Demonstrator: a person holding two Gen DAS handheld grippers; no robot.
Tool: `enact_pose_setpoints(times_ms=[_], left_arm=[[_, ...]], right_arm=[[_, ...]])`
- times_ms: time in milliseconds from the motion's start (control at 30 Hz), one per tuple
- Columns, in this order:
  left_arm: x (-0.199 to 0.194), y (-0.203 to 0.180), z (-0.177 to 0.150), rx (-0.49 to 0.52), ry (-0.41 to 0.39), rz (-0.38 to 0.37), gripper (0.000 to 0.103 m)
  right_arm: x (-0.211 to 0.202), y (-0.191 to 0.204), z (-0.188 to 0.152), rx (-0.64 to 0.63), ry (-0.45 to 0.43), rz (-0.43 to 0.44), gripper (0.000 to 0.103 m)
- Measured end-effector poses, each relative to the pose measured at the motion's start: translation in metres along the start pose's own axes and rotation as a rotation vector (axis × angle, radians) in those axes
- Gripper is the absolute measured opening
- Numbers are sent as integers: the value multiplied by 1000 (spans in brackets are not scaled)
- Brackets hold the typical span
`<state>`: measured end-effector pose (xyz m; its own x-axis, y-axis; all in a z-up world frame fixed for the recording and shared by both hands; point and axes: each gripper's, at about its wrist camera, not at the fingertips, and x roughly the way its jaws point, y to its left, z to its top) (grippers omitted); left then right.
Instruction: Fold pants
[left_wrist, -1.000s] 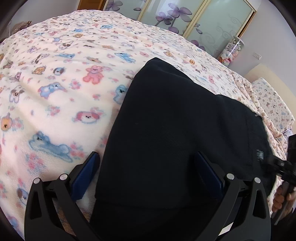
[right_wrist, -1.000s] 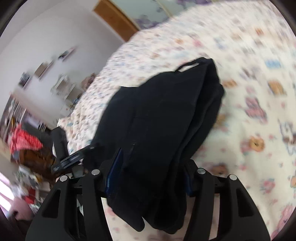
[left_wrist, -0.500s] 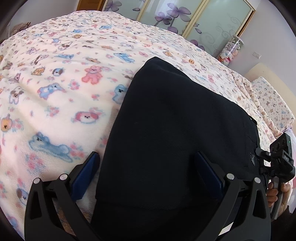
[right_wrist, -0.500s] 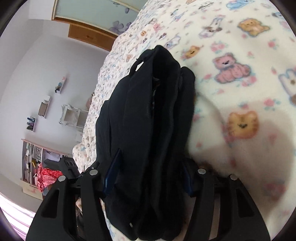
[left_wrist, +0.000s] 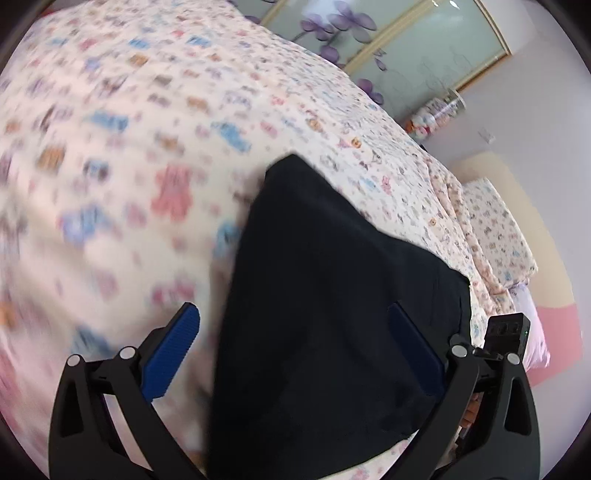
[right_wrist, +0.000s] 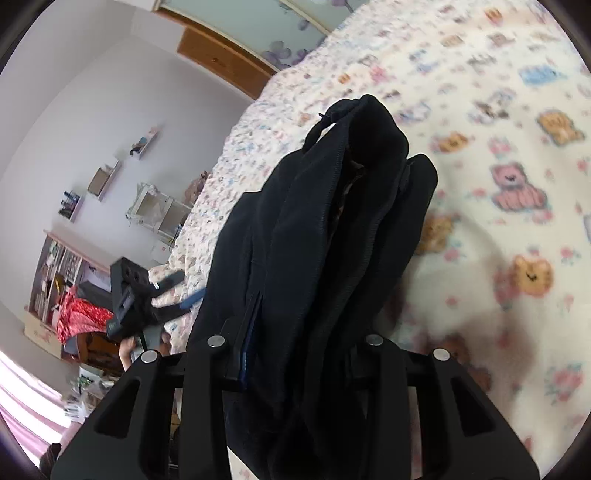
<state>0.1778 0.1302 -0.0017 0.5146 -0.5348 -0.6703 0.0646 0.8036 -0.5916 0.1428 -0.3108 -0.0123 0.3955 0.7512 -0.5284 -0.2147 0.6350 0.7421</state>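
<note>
Black pants: the pants (left_wrist: 332, 295) lie folded into a thick bundle on the bed (left_wrist: 129, 166), over its bear-print blanket; in the right wrist view the stacked layers (right_wrist: 332, 221) show edge-on, with a small loop at the far end.
Pants vs left gripper: the bundle runs up between the fingers of the left gripper (left_wrist: 295, 354) and fills most of the gap, lying closer to the right-hand finger; blanket shows between its edge and the left-hand blue pad (left_wrist: 173, 343).
Left gripper: spread wide, released, gripping nothing; whether the right-hand pad touches the cloth cannot be told.
Pants vs right gripper: the near end of the bundle sits between the fingers of the right gripper (right_wrist: 295, 354) and stretches away from it across the bed.
Right gripper: clenched on the near end of the pants, the folded layers pressed between both fingers.
Seen across: each view catches the other gripper at the far side of the bundle, the left one (right_wrist: 147, 302) beyond the bed edge.
Room: wardrobe doors with purple flowers (left_wrist: 406, 48) behind the bed; wall shelves (right_wrist: 103, 177) to the side.
</note>
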Motion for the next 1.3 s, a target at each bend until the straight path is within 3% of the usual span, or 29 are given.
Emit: enact_pose_setpoints(times_ms=[167,333,433,600,800,900,1067,1300], left_arm=[[27,0,23,5,139,-32,100],[57,9,23,-57,229,-55,79],[59,6,21,-61,209,-65,74],[49,-1,18,-46,159,-41,47],[36,-18,15,17,90,21,25],[26,-35,11,63,53,61,21],[8,-67,7,132,-19,66,18],[8,-119,11,202,-119,-29,18]], right_arm=[[-4,-3,-3,8,3,-2,36],[-9,-10,-7,13,2,-7,36],[-9,-9,-5,9,-8,-17,36],[-11,-7,-8,5,-30,-15,36],[-13,-2,-8,2,-55,-2,36],[-15,-5,-9,38,-71,17,35],[-25,0,-5,47,-125,71,34],[-79,-10,14,45,-341,119,33]])
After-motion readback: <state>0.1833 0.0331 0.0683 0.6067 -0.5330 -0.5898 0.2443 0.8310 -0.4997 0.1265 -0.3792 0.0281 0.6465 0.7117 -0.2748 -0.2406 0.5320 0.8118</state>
